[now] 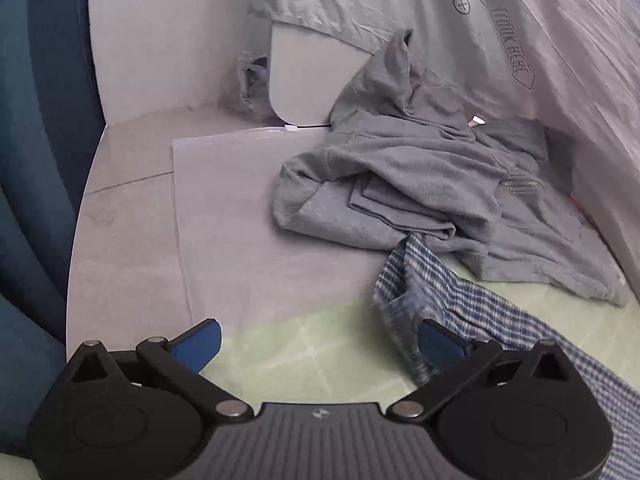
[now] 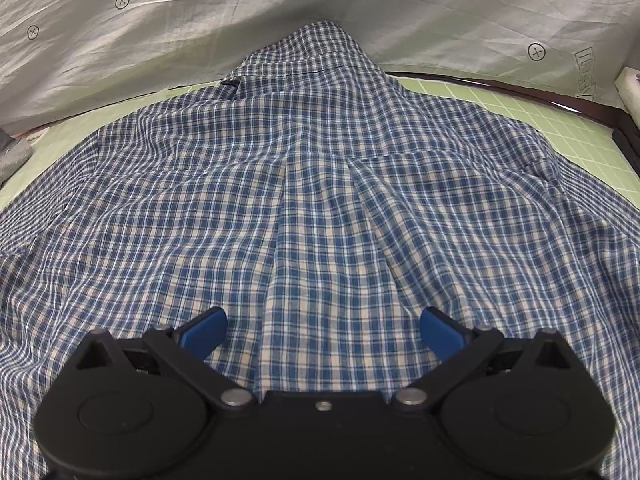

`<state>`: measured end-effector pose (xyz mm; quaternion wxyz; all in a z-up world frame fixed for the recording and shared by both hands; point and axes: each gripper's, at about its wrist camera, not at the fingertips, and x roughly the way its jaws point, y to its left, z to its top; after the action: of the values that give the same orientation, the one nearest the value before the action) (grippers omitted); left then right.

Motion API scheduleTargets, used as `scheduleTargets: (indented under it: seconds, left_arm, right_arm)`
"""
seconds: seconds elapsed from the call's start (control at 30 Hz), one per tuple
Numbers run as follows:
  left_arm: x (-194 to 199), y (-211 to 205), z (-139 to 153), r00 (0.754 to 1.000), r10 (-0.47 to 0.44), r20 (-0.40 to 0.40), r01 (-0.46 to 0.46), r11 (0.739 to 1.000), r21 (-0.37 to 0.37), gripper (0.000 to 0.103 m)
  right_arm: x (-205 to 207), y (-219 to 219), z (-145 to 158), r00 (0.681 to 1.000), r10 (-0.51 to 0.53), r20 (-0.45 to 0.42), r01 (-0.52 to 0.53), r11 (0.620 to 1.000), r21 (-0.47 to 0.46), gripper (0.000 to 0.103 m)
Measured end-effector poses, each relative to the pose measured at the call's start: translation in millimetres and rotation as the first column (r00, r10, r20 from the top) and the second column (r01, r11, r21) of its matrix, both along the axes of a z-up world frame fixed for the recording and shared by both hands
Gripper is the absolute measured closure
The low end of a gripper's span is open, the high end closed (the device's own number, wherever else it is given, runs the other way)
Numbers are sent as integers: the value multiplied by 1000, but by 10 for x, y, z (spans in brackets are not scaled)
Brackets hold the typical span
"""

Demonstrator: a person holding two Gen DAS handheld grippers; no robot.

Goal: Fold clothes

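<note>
A blue-and-white plaid shirt (image 2: 320, 200) lies spread back-up on the green grid mat (image 2: 560, 112), collar at the far side. My right gripper (image 2: 322, 332) is open just above the shirt's lower back, with nothing between its blue pads. In the left wrist view a sleeve or edge of the plaid shirt (image 1: 432, 292) runs in from the right. My left gripper (image 1: 318, 344) is open over the mat's edge (image 1: 304, 344); its right pad is close beside the plaid cloth, and I cannot tell if they touch.
A crumpled grey hoodie (image 1: 420, 184) lies past the sleeve on a pale sheet (image 1: 224, 208). A printed light cloth (image 2: 280, 8) hangs behind the mat. A white board (image 1: 304, 76) and a blue chair (image 1: 36, 160) stand on the left.
</note>
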<state>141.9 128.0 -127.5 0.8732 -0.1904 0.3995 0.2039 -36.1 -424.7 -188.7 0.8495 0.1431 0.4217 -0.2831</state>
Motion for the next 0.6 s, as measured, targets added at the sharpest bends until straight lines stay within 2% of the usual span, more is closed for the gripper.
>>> scheduleTargets:
  seconds: [0.1, 0.33, 0.47, 0.6]
  left_arm:
    - [-5, -21, 16, 999, -24, 24, 25, 999, -23, 0]
    - [160, -374, -54, 984, -177, 23, 177, 984, 19, 1]
    - [251, -511, -137, 974, -225, 3, 225, 974, 40, 1]
    - [284, -574, -204, 967, -256, -15, 256, 964, 69, 8]
  right_arm:
    - [-7, 20, -12, 1000, -14, 12, 14, 1000, -9, 0]
    - [-44, 57, -36, 999, -24, 43, 25, 999, -30, 0]
    - [-82, 85, -57, 997, -27, 71, 31, 998, -52, 0]
    - [-107, 126, -83, 994, -40, 103, 48, 996, -77, 0]
